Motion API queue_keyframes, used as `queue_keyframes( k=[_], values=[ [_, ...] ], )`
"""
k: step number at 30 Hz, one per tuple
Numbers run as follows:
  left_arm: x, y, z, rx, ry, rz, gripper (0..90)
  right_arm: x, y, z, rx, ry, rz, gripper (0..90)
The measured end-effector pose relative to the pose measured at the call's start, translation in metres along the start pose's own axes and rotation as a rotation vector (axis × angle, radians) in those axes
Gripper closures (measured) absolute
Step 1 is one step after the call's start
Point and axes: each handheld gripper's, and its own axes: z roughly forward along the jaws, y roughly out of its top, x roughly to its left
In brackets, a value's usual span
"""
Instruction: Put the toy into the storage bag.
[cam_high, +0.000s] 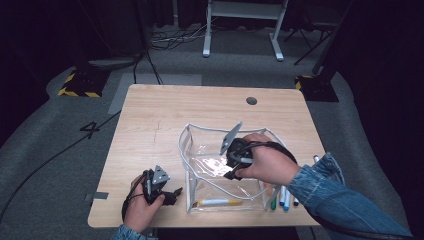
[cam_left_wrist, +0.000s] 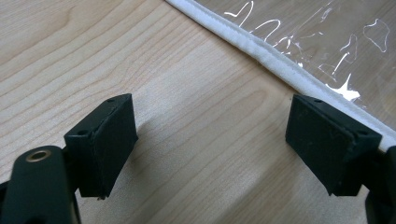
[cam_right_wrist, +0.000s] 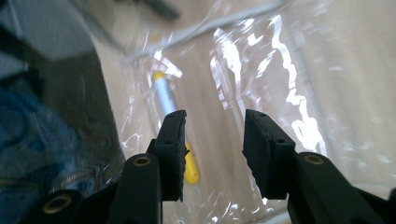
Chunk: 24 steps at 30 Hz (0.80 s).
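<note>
Both tongs (cam_high: 176, 191) (cam_high: 231, 175) parted, empty

You had the pouch (cam_high: 200, 150) standing in the middle of the table (cam_high: 150, 115). One marker (cam_high: 220, 202) lay inside it, by the near wall. More markers (cam_high: 282, 197) lay on the table just right of it. Your left gripper (cam_high: 172, 192) sat just left of the pouch, and your right gripper (cam_high: 231, 170) was over its open top.

Wooden table (cam_high: 150, 120) bearing a clear, white-edged pouch (cam_high: 200, 150); loose markers (cam_high: 282, 197) lie just beside it at the near right edge.
</note>
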Motion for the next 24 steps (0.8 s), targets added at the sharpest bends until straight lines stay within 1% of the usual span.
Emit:
queue_keyframes(
  k=[1, 2, 3, 4, 6, 7, 9, 11, 12, 13, 15, 17, 20, 21, 22, 24],
  values=[
    [0.000, 0.000, 0.000, 0.000, -0.003, -0.001, 16.7, -0.003, -0.006, -0.017, -0.049, -0.034, 0.028, 59.0],
    [0.000, 0.000, 0.000, 0.000, -0.003, -0.001, 16.4, -0.003, -0.006, -0.017, -0.049, -0.034, 0.028, 59.0],
    [0.001, 0.000, 0.000, 0.000, -0.011, 0.005, 16.2, -0.008, -0.015, -0.032, -0.097, -0.059, 0.060, 58.4],
    [0.001, 0.000, 0.000, 0.000, -0.011, 0.005, 16.2, -0.008, -0.015, -0.032, -0.097, -0.059, 0.060, 58.4],
    [0.003, 0.000, 0.000, 0.003, -0.018, 0.008, 16.2, -0.012, -0.025, -0.045, -0.126, -0.085, 0.091, 58.0],
    [0.003, 0.000, -0.001, 0.005, -0.012, 0.016, 16.2, -0.014, -0.031, -0.052, -0.142, -0.096, 0.118, 57.9],
    [0.004, 0.000, 0.000, 0.002, -0.012, 0.012, 16.2, -0.020, -0.045, -0.065, -0.171, -0.119, 0.159, 57.9],
    [0.004, 0.000, 0.000, 0.000, -0.013, 0.006, 16.2, -0.025, -0.061, -0.077, -0.193, -0.138, 0.212, 57.8],
    [0.006, 0.000, 0.000, 0.002, -0.011, 0.005, 16.2, -0.032, -0.079, -0.087, -0.212, -0.164, 0.266, 58.5],
    [0.006, 0.000, 0.000, 0.002, -0.011, 0.005, 16.2, -0.032, -0.079, -0.087, -0.212, -0.164, 0.266, 58.5],
    [0.008, -0.001, -0.001, 0.003, -0.007, 0.004, 16.2, -0.039, -0.099, -0.095, -0.219, -0.196, 0.325, 59.0],
    [0.008, -0.001, -0.001, 0.002, -0.002, 0.005, 16.2, -0.045, -0.120, -0.101, -0.234, -0.212, 0.376, 59.7],
    [0.008, -0.001, -0.001, 0.007, -0.004, 0.007, 16.1, -0.055, -0.151, -0.107, -0.245, -0.249, 0.458, 60.4],
    [0.008, -0.001, -0.001, 0.006, -0.004, 0.007, 16.0, -0.062, -0.173, -0.107, -0.228, -0.286, 0.521, 61.9],
    [0.008, -0.001, -0.001, 0.007, -0.003, 0.008, 16.0, -0.062, -0.173, -0.107, -0.228, -0.286, 0.521, 61.9],
    [0.008, -0.001, -0.001, 0.007, -0.002, 0.008, 15.9, -0.070, -0.196, -0.102, -0.199, -0.308, 0.592, 62.6]
  ],
)
